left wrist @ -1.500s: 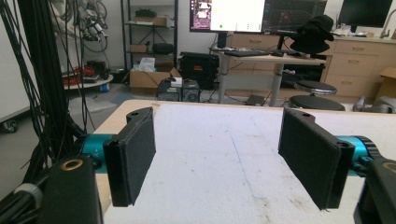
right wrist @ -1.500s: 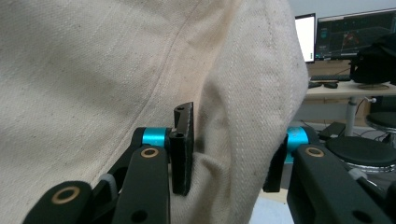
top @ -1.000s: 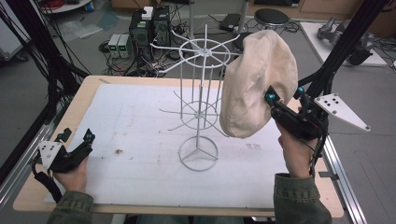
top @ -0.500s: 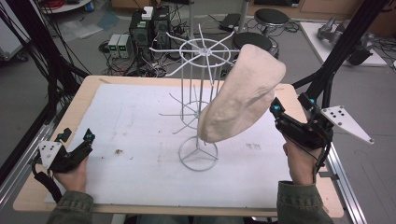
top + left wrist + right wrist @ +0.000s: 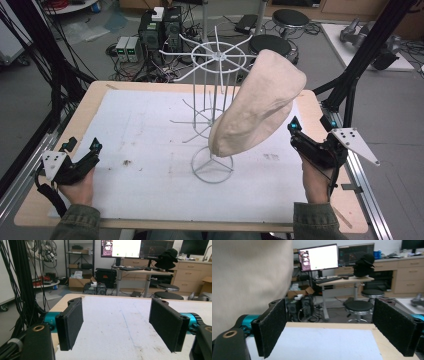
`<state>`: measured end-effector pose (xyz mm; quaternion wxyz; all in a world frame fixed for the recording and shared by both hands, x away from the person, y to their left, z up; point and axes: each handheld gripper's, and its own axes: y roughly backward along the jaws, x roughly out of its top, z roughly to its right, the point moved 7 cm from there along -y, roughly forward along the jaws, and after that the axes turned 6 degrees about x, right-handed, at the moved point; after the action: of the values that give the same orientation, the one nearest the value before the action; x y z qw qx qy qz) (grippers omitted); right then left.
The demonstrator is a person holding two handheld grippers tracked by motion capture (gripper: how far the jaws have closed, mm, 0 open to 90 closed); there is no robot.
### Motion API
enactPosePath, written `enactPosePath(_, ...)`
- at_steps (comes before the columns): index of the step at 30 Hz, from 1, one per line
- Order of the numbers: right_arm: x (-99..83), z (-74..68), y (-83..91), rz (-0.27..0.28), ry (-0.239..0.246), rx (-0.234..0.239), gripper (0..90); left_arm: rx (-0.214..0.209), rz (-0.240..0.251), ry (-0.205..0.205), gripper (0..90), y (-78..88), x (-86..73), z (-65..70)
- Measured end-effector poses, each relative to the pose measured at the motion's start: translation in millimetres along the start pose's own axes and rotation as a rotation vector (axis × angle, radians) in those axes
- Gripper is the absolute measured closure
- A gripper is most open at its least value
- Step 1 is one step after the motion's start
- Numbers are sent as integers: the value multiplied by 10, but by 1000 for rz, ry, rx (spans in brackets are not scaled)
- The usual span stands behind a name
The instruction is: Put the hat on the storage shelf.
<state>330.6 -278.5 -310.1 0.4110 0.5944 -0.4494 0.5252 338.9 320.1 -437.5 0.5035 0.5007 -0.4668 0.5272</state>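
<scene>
A white wire rack (image 5: 214, 105) stands at the middle of the table (image 5: 100, 90), its ring base planted on the white sheet (image 5: 140, 150) that covers most of the tabletop, its spoked wheel up top. And there's the cream fabric hat (image 5: 257, 105), hanging off the rack's right side, tilted, its top up by the wheel's right spokes and its lower edge dangling just above the ring base; exactly which prong carries it is hard to make out from above. Over on the right, the right gripper (image 5: 295, 134) sits near the table's right edge, just beside the hat but apart from it, jaws spread wide with nothing between them; in the right gripper view its pads (image 5: 273, 327) frame bare sheet while the hat (image 5: 249, 277) looms large at the left. Down at the near left corner, the left gripper (image 5: 82, 147) rests low by the sheet, well apart from the rack, jaws likewise wide and empty, its pads (image 5: 71, 321) framing bare sheet.
</scene>
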Motion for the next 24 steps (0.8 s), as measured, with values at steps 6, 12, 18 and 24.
enactPosePath(6, -254, 79, 27, -40, 18, -42, 117, -1, -1, 6, 275, -2, -1, 2)
enactPosePath(12, -473, 143, 72, -55, -4, -32, 118, -1, -1, 18, 275, 1, 1, -4)
enactPosePath(18, -731, 192, 95, -100, 15, -66, 117, -1, -1, 19, 275, 2, 1, -2)
enactPosePath(24, -939, 259, 97, -105, 30, -108, 118, -2, -1, 21, 275, -1, 0, 0)
